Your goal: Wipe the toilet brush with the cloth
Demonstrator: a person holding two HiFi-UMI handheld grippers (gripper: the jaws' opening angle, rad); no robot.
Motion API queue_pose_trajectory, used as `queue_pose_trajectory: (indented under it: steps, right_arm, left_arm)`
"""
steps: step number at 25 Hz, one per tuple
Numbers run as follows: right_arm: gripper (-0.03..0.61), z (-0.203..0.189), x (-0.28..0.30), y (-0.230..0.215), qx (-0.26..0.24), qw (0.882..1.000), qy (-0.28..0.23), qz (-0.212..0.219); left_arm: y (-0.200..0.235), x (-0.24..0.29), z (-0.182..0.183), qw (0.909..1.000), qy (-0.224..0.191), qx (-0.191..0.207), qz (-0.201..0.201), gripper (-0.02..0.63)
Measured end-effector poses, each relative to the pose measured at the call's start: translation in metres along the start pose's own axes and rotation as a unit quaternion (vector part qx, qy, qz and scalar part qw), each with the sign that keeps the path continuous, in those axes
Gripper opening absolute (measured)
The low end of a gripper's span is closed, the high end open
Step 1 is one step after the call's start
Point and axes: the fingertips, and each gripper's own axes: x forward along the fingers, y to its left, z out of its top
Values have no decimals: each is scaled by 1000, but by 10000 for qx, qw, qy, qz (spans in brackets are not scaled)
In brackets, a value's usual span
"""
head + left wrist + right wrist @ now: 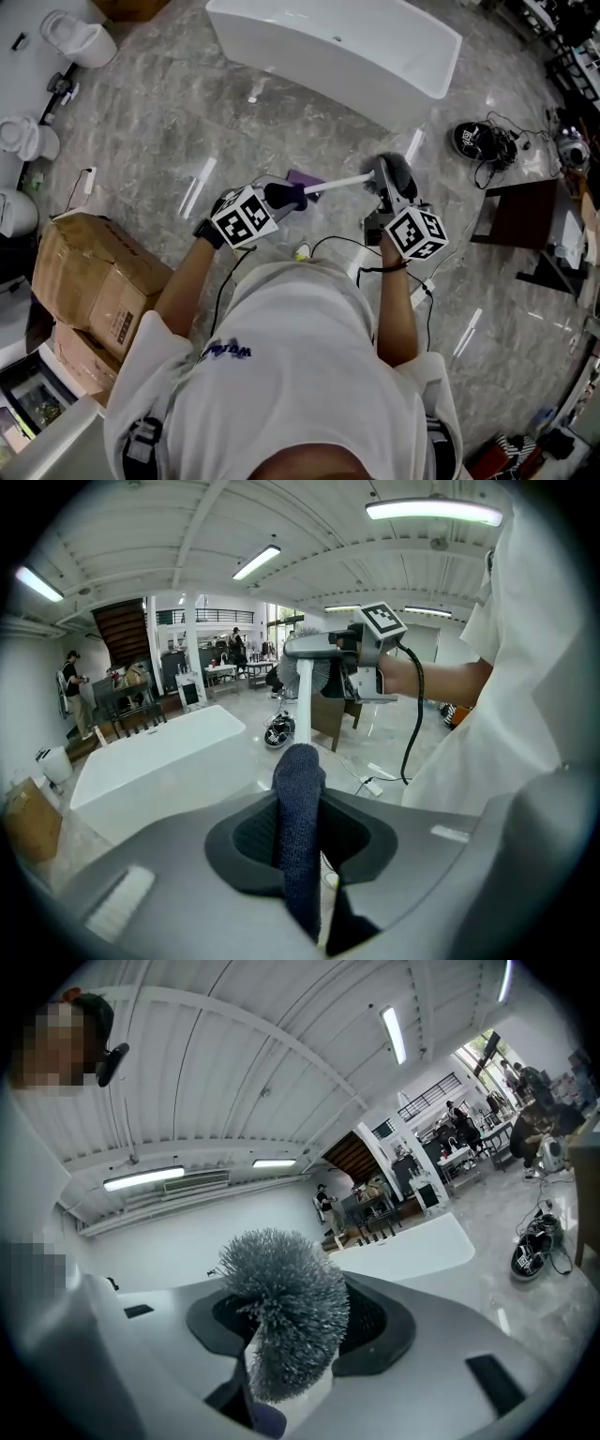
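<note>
The toilet brush has a white handle (337, 183) and a grey bristle head (396, 172). My right gripper (386, 192) is shut on it close to the head. In the right gripper view the bristles (281, 1297) fill the gap between the jaws of the right gripper (291, 1335). My left gripper (272, 199) is shut on a dark blue cloth (284, 194) at the handle's free end. In the left gripper view the cloth (300, 836) stands upright between the jaws of the left gripper (300, 799), and the handle (305, 696) rises behind it.
A white bathtub (337, 47) stands ahead on the marble floor. Cardboard boxes (94, 281) are at the left, with toilets (80, 37) beyond them. A dark table (520, 211) and a tangle of cables (487, 141) are at the right.
</note>
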Motion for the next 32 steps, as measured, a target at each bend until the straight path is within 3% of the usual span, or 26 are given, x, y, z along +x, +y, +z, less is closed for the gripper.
queue_pose_trajectory:
  steps: [11,23,32]
  right_arm:
    - [212,-55,27,61,-219,9957,618,656]
    - [210,15,18,5,-246,9996,-27,94]
    - [210,41,4,-27,-131,9992,-330,-198]
  left_arm:
    - [-6,0,19,9993,-329,-160,-72,72]
    - [2,-19,-4,9983,-362,-440,89,81]
    - [8,-27,-6,9979,-382,-446,266,95]
